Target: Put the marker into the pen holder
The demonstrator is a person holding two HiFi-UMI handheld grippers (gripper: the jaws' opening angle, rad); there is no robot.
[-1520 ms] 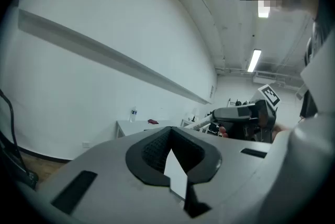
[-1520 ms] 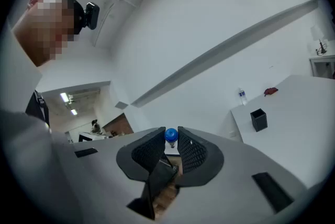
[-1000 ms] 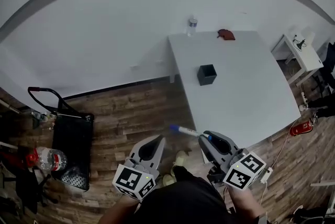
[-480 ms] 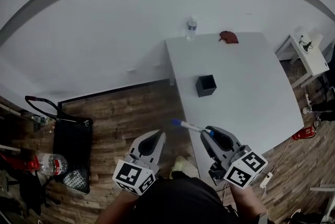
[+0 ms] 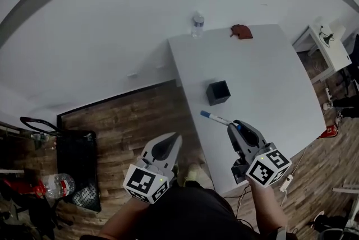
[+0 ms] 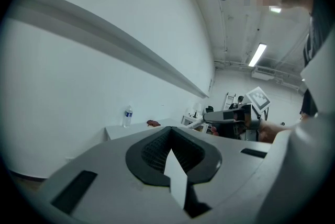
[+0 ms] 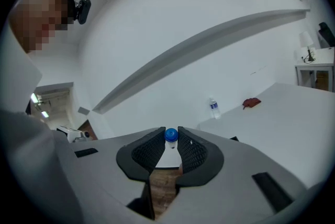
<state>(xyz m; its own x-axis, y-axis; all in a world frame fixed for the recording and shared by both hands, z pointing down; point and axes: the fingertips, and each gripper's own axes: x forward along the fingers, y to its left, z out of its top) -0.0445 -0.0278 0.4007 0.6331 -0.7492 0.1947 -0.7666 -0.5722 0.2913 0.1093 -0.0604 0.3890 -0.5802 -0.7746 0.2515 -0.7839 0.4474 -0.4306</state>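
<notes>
white worktop, black pen holder on it. right gripper jaws pinching the marker at its blue end, left gripper jaws pressed together, empty.

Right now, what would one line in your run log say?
right gripper: shut on marker | left gripper: shut, empty | pen holder: on table, marker not yet in

White wall, wood floor, white table
</notes>
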